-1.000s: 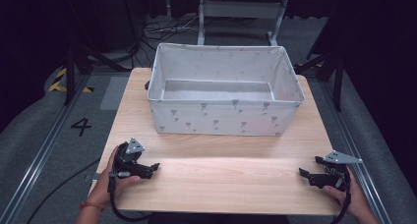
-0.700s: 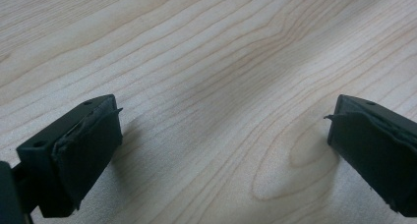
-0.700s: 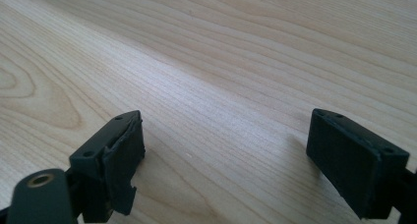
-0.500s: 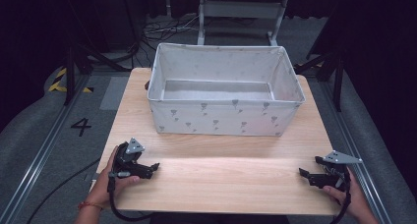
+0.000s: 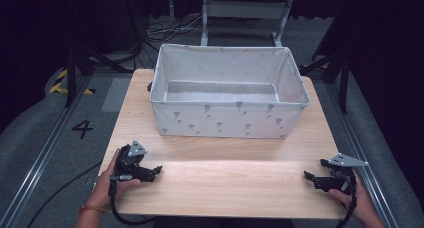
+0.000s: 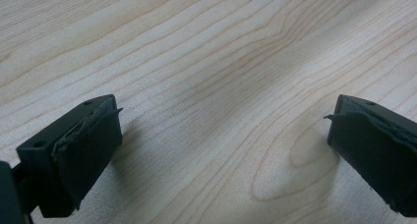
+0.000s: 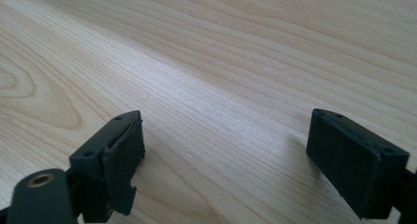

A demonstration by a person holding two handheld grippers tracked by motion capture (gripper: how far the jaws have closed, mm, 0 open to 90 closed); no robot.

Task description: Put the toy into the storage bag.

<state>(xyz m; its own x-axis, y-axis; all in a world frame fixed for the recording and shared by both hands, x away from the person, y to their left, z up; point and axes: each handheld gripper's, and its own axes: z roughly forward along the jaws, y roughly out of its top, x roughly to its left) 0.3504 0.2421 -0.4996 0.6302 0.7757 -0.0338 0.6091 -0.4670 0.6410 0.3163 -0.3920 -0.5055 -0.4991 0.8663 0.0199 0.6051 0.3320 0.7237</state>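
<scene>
A pale grey fabric bin (image 5: pixel 227 119) with small printed marks stands at the back middle of the wooden table (image 5: pixel 225 183); its inside looks empty. My left gripper (image 5: pixel 154 172) rests on the table near the front left, held by a hand, jaws pointing right. In the left gripper view my left gripper (image 6: pixel 223 135) is open, with bare wood between its pads. My right gripper (image 5: pixel 311 177) rests at the front right, jaws pointing left. The right gripper view has my right gripper (image 7: pixel 226 150) open over bare wood too.
Beyond the table a metal frame (image 5: pixel 245 10) and loose cables (image 5: pixel 160 30) lie on the dark floor. A floor rail (image 5: pixel 40 163) runs along the left, beside a painted number 4 (image 5: pixel 82 129). Black stand legs (image 5: pixel 330 63) rise at the right.
</scene>
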